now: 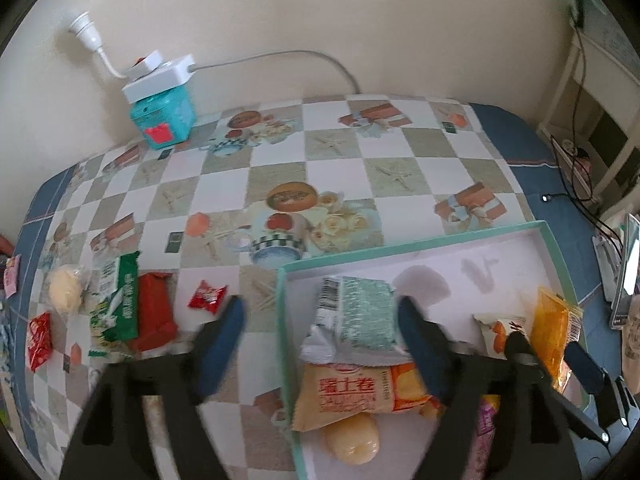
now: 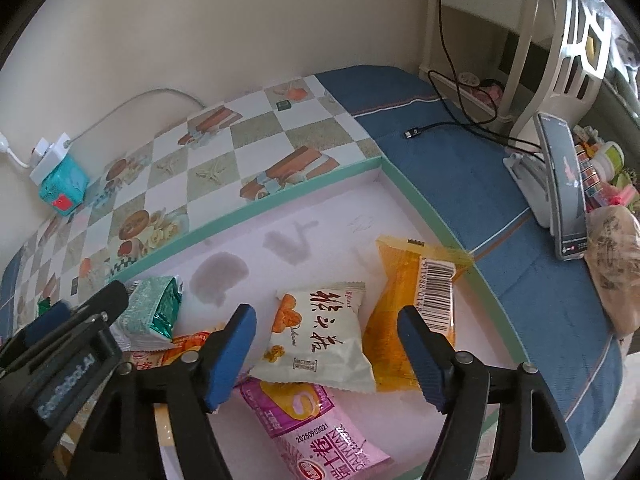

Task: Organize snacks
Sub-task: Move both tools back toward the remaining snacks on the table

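Observation:
A teal-rimmed tray (image 1: 400, 246) (image 2: 280, 196) lies on the checked tablecloth and holds several snack packets. My left gripper (image 1: 320, 340) stands open astride the tray's left rim, with a silver-teal packet (image 1: 354, 316) lying loose between its jaws on a yellow Swiss-roll packet (image 1: 352, 396). My right gripper (image 2: 328, 356) is open over a white packet (image 2: 320, 336) that rests in the tray between an orange packet (image 2: 412, 300) and a pink packet (image 2: 320, 432). Left of the tray lie a green packet (image 1: 118, 300), a red packet (image 1: 154, 312) and a small red candy (image 1: 206, 296).
A power strip on a teal box (image 1: 160, 92) stands at the wall. On the blue cloth to the right are a phone on a stand (image 2: 560, 184), a black cable (image 2: 440, 124) and a plastic bag (image 2: 612, 264). A wrapped bun (image 1: 64, 288) lies at the far left.

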Demonstrator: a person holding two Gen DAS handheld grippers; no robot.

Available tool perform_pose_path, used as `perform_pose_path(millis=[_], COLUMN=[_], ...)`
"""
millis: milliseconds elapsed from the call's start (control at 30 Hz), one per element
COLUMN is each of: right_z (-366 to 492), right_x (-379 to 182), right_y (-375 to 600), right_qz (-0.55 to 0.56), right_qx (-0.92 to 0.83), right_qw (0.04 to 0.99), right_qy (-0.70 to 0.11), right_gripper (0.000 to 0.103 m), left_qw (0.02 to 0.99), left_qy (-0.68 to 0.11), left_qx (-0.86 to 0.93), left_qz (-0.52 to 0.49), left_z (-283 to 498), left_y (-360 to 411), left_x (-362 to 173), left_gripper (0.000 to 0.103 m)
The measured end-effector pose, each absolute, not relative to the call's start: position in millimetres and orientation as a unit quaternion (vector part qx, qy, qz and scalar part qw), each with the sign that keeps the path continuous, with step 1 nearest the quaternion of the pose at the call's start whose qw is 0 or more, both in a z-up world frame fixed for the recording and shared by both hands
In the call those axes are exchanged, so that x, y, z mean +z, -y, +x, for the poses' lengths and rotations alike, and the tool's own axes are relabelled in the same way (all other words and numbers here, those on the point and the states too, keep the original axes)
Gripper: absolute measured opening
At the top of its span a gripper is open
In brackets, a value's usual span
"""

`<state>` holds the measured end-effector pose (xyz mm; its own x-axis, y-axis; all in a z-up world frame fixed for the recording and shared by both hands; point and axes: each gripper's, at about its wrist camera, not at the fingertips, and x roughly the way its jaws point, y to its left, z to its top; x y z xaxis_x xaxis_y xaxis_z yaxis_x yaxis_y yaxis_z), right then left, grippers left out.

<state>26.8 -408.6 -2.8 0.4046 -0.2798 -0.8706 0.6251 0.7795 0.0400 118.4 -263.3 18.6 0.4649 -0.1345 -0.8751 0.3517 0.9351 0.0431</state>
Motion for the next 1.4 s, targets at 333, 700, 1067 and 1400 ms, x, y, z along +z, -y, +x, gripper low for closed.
perform_pose_path(millis=[333,700,1067,1400], right_z=[29.0,36.8,38.1,38.6], right_x=[6.5,18.3,32.1,43.1], right_y=[401.9,381.4,348.6,312.2], right_qz=[0.177,0.184,0.188,0.165], right_qx=[-0.272,-0.251,-0.225,-0.2], right_qw=[0.824,0.83,0.834,0.846], right_qy=[-0.465,-0.463,-0.468,-0.466], right_gripper=[0.103,0.103,0.103,0.103], left_qw=[0.853,0.855,0.862,0.87], left_qy=[-0.511,-0.515,-0.503,-0.487], left_qx=[-0.076,-0.001,0.049,0.067], left_qz=[0.08,0.061,0.049,0.044], left_z=[136.5,149.8,138.3,123.9], left_y=[216.5,147.4,92.5,59.1], left_x=[24.6,30.9,50.5,68.9], left_gripper=[0.096,0.096,0.096,0.096])
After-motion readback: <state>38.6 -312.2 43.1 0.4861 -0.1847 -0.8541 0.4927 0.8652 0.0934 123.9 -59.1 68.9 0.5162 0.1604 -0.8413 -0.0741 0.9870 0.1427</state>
